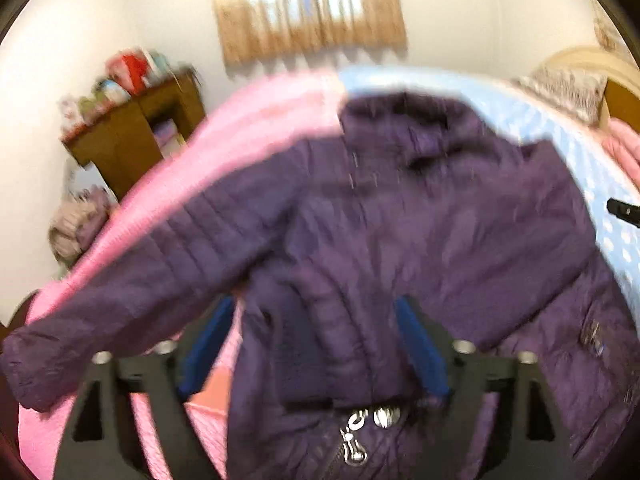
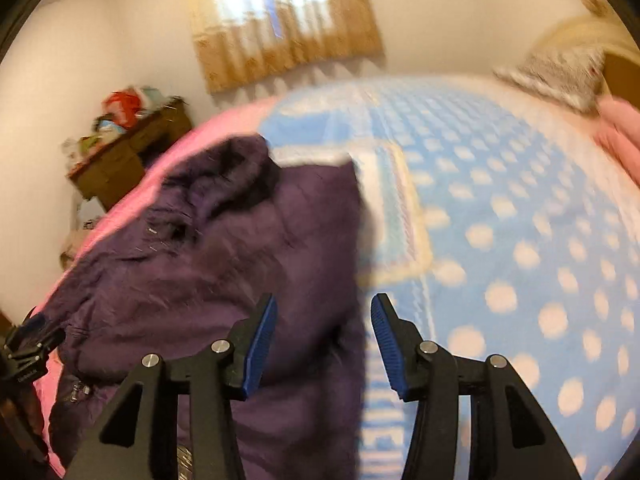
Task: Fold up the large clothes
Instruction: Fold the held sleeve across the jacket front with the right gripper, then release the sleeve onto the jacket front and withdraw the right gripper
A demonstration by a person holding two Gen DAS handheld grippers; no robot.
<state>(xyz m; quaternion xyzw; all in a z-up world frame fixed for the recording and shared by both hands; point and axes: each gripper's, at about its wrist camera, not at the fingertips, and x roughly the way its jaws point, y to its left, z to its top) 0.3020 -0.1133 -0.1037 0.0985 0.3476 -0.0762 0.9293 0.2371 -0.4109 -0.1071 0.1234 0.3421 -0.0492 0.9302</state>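
Both views motion-blurred. Dark purple quilted puffer jacket [image 1: 400,232] lies front-up on the bed, spread across a pink bedspread [image 1: 248,120] and a light-blue blanket with white polka dots [image 2: 520,240]. Collar toward the far wall, hem nearest the cameras. One sleeve [image 1: 120,280] stretched out over the pink side, cuff near the bed edge. Silver zipper pulls [image 1: 360,436] at the hem centre.

Left tongs [image 1: 316,344]: blue-padded fingers spread wide, over the jacket's lower front on either side of the zip line. Nothing gripped; can't tell whether the pads touch the fabric.

Right tongs [image 2: 323,340]: also released, fingers apart. One pad sits over the jacket's side edge, the other over the dotted blanket. Nothing between them is pinched.

In the right view the left tongs show at the far left edge, next to the jacket hem.

Background: brown wooden cabinet [image 1: 136,140] with clutter on top against the wall, tan curtain [image 2: 280,20] over a bright window, patterned pillow [image 2: 552,72] at the headboard end.
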